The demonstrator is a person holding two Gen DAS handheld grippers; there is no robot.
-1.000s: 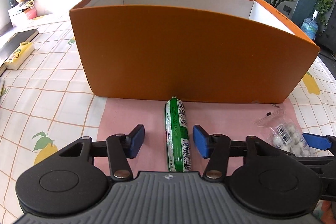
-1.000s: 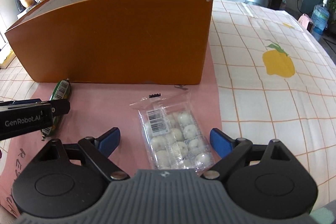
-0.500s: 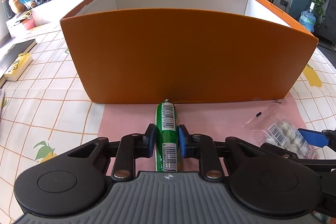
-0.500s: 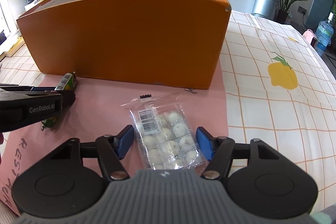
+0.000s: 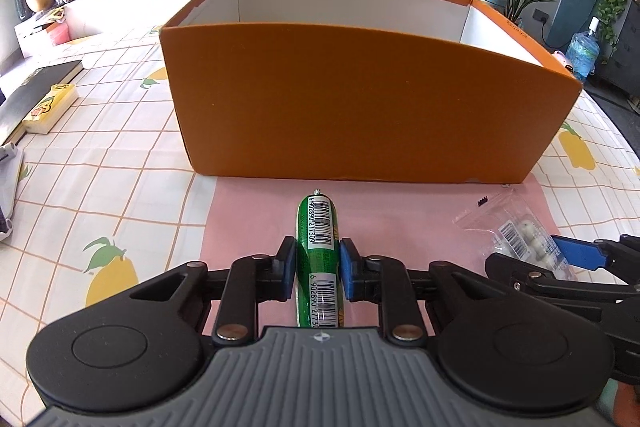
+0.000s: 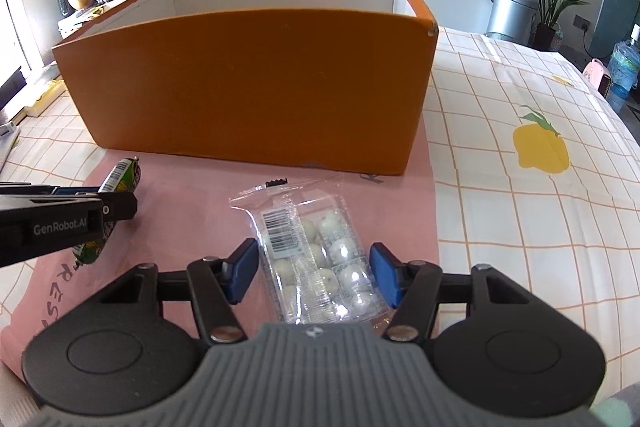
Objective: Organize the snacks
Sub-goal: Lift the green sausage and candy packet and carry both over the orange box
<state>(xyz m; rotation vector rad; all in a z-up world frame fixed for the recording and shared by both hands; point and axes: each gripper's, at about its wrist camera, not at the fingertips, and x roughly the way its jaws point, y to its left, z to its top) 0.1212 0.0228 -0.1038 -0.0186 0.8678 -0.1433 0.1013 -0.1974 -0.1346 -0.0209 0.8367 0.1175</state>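
A green sausage stick (image 5: pixel 318 231) with barcodes lies lengthwise in my left gripper (image 5: pixel 317 269), whose blue pads are shut on its sides; it is raised a little above the pink mat (image 5: pixel 256 223). It also shows in the right wrist view (image 6: pixel 122 177). A clear bag of white candy balls (image 6: pixel 320 259) lies on the mat between the fingers of my right gripper (image 6: pixel 314 277), whose pads stand close to its sides. The bag also shows in the left wrist view (image 5: pixel 516 231). A large orange box (image 5: pixel 360 99), open at the top and white inside, stands just behind both snacks.
The table has a checked cloth with lemon prints (image 6: pixel 540 147). A black book and a yellow pack (image 5: pixel 48 107) lie at the far left. Shelves, plants and a water bottle (image 5: pixel 582 53) stand beyond the table.
My left gripper shut on the green sausage stick and lifted it with a rise in view. My right gripper narrowed around the candy bag and rose slightly.
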